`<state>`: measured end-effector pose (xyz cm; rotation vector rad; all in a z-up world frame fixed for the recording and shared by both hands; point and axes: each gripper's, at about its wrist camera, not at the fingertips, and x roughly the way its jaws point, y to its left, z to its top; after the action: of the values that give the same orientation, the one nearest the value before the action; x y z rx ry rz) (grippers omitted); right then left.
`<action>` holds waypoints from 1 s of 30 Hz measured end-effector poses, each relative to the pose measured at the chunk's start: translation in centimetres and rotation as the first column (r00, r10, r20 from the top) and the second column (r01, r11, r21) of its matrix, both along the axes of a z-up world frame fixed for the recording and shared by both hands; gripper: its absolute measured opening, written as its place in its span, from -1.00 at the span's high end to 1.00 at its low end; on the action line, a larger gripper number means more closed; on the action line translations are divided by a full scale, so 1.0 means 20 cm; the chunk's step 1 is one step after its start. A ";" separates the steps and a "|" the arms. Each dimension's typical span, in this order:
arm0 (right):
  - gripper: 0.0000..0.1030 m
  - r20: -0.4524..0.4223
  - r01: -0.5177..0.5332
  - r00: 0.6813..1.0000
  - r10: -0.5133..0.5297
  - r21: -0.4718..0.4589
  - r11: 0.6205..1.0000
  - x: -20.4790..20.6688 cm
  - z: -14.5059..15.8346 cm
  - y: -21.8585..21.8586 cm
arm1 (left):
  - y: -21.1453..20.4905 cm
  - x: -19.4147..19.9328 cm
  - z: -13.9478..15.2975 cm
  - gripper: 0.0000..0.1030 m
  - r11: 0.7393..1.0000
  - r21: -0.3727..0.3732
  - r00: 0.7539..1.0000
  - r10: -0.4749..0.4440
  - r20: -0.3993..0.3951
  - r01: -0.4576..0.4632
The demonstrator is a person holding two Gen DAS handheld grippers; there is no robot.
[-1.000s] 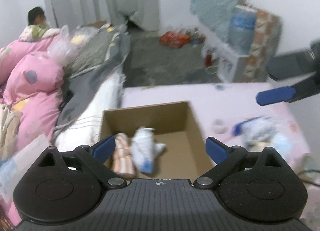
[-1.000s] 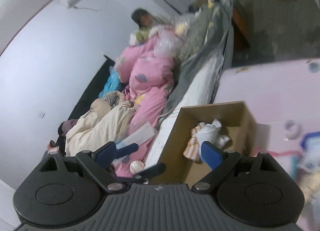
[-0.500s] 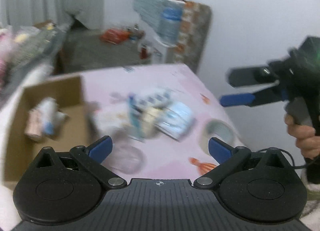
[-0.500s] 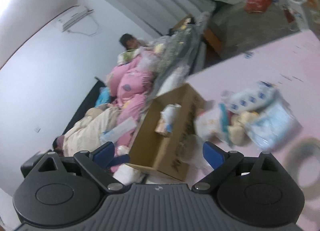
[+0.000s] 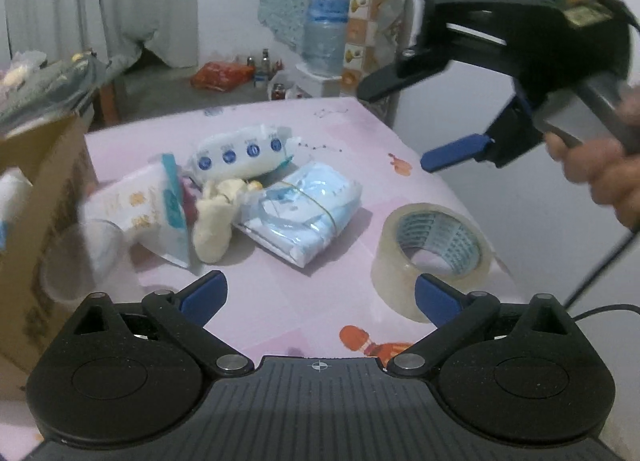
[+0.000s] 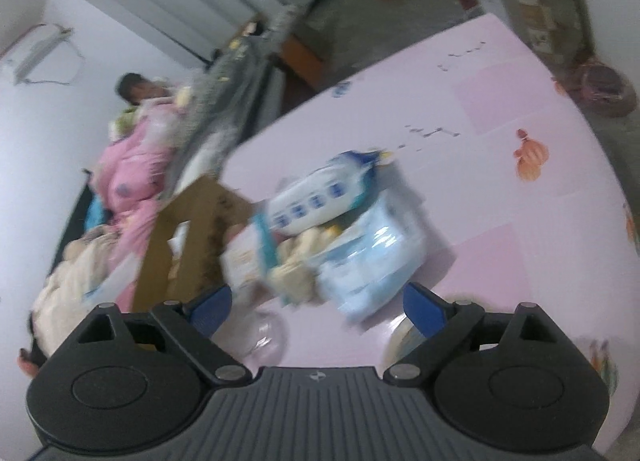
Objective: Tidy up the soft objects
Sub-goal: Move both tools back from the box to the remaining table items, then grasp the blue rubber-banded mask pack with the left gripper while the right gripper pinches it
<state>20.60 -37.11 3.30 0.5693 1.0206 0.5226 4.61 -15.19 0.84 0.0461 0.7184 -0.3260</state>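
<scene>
Both tools gape empty. The left tool (image 5: 318,293) points at the banded blue pack (image 5: 306,211), straight ahead, its long axis slanting; the right tool (image 5: 404,123) hovers beyond.

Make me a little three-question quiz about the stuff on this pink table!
1. True or false: the roll of clear packing tape lies inside the brown cardboard box.
2. Which soft pack is bound by a rubber band? A) the white pack with blue round dots B) the light blue plastic-wrapped pack C) the cream plush toy
3. Fill in: both the left gripper and the right gripper are ____ and hold nothing.

Key: 1 false, it lies on the pink table; 2 B; 3 open.
</scene>
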 end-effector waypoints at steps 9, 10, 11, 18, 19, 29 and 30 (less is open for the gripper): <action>-0.39 -0.079 -0.067 0.995 0.057 -0.125 0.990 0.36 -0.23 0.08 | 0.03 0.16 -0.13 -0.47 0.996 -0.087 0.998 0.027 -0.060 -0.033; -0.39 -0.096 -0.079 0.993 0.067 -0.122 0.989 0.39 -0.26 0.09 | 0.03 0.17 -0.14 -0.44 0.994 -0.101 0.997 0.034 -0.066 -0.040; -0.39 -0.109 -0.086 0.991 0.073 -0.118 0.989 0.41 -0.28 0.09 | 0.04 0.19 -0.15 -0.39 0.992 -0.114 0.997 0.039 -0.071 -0.047; -0.38 -0.181 -0.142 0.976 0.123 -0.095 0.985 0.51 -0.39 0.14 | 0.06 0.29 -0.19 -0.11 0.983 -0.175 0.993 0.041 -0.115 -0.060; -0.34 -0.188 -0.151 0.973 0.133 -0.089 0.984 0.52 -0.39 0.15 | 0.06 0.31 -0.20 -0.08 0.981 -0.181 0.991 0.041 -0.124 -0.063; 0.05 -0.138 -0.190 0.975 0.176 -0.092 0.977 0.42 -0.28 0.16 | 0.08 0.33 -0.20 0.08 0.973 -0.223 0.986 0.030 -0.166 -0.067; 0.13 -0.122 -0.189 0.977 0.176 -0.098 0.977 0.40 -0.26 0.16 | 0.08 0.31 -0.19 0.09 0.971 -0.232 0.986 0.022 -0.165 -0.061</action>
<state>28.55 -33.94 -1.88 0.4136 1.2094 0.5980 10.82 -13.54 -3.01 -0.2242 0.8358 -0.3763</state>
